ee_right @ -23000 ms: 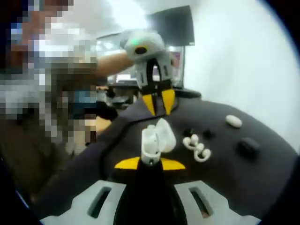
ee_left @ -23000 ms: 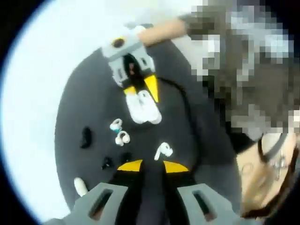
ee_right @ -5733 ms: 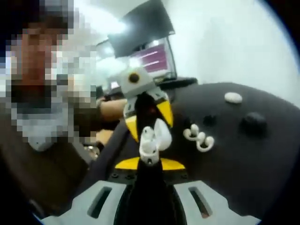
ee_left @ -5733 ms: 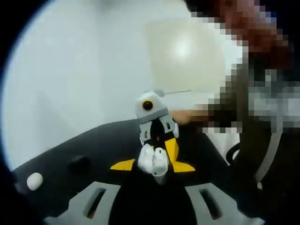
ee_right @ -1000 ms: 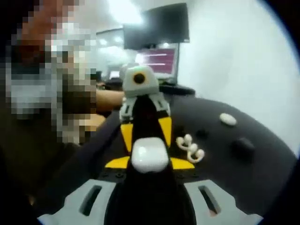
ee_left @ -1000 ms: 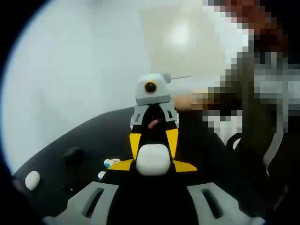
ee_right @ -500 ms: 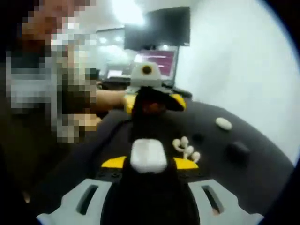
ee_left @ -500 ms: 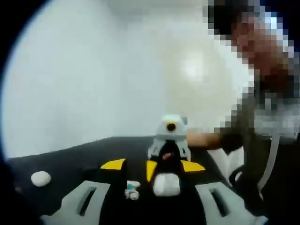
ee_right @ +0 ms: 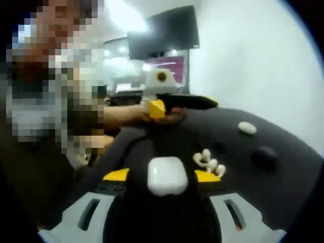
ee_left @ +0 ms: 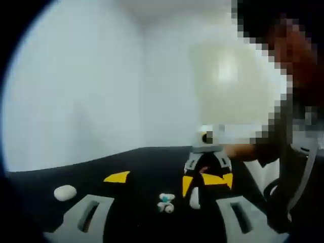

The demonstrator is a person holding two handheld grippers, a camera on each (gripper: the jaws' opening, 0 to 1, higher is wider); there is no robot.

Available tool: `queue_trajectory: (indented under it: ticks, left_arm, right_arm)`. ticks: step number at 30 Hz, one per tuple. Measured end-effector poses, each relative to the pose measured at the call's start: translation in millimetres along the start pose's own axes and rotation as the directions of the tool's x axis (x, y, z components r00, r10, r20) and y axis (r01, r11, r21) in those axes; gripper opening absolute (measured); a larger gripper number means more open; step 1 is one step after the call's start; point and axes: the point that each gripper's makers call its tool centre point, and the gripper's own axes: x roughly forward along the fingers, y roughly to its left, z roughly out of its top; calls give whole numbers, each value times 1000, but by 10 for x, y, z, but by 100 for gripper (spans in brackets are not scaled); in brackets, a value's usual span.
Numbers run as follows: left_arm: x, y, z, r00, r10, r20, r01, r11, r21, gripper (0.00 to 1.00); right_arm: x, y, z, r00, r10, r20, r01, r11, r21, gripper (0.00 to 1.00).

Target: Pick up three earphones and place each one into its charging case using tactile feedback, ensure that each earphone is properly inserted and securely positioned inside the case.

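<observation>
One change matters since a second ago: the left tool has let go of the white charging case and pulled back over the far side of the dark worktop. I see it turned on its side in the right gripper view. In the left gripper view its jaws stand spread with nothing between them.

The right tool keeps the case pinched between its jaws, held above the near edge of the worktop. The lid, open some seconds back, is now closed, so I cannot inspect the contents. I judge the first earphone stowed, though its seating is unconfirmed from here.

Two more containers lie on the worktop, both apart from the tools: a black case and, beyond it, a white oval case. Both look shut; their contents are not visible.

Loose white earphones lie in a cluster just beyond the right tool's tips. I judge these the next items, once the held case is set down.
</observation>
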Motion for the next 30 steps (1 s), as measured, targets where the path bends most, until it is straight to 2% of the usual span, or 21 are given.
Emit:
queue_trajectory:
  ticks: [3, 6, 7, 8, 9, 10, 12, 14, 16, 17, 22, 25, 27, 30]
  left_arm:
    - [-19, 74, 38, 999, 27, 23, -26, 999, -35, 33]
    - [-29, 118, 45, 999, 46, 23, -45, 998, -48, 25]
    - [-33, 125, 51, 998, 53, 23, -52, 998, -40, 23]
    - [-38, 144, 45, 998, 63, 19, -63, 998, -29, 19]
    - [-44, 172, 13, 997, 83, 1, -83, 996, -26, 15]
    - [-55, 209, -28, 994, 110, -24, -110, 994, -3, 12]
    - [-54, 257, -24, 990, 141, -21, -139, 989, 54, 14]
    - [-13, 164, 3, 996, 88, 7, -88, 996, 27, 23]
    - [-1, 169, -11, 996, 93, 4, -93, 995, 29, 32]
    - [4, 170, -18, 995, 98, -2, -98, 994, 41, 34]
    - [-64, 268, 93, 988, 141, 60, -143, 989, 32, 34]
    - [-142, 375, 190, 974, 198, 114, -203, 979, 36, 34]
    - [-189, 405, 208, 968, 220, 123, -228, 972, 61, 33]
    - [-218, 441, 212, 965, 233, 125, -241, 969, 53, 31]
  right_arm:
    - [-8, -68, 2, 999, -38, -2, 38, 999, 26, 37]
    - [-9, -106, 8, 999, -50, 0, 50, 997, 54, 37]
    - [2, -97, -30, 998, -53, -22, 54, 998, 30, 38]
    - [21, -93, -53, 998, -60, -35, 58, 997, -46, 38]
    - [31, -61, -10, 998, -69, -7, 68, 994, -85, 38]
    - [34, -36, -20, 998, -64, -13, 63, 995, -80, 37]
    - [30, -52, -24, 997, -71, -20, 70, 995, -65, 36]
    - [24, -32, -26, 997, -74, -25, 71, 994, -79, 34]
    - [19, -36, -27, 997, -75, -28, 73, 994, -77, 34]
    - [15, -36, -27, 997, -74, -33, 72, 995, -64, 34]
    - [-20, -22, -15, 997, -74, -37, 70, 993, -94, 34]
    - [-58, -28, 5, 997, -76, -35, 71, 991, -114, 34]
    - [-83, -57, 16, 996, -86, -32, 82, 990, -118, 34]
    - [-127, -144, 18, 993, -112, -27, 109, 988, -107, 34]
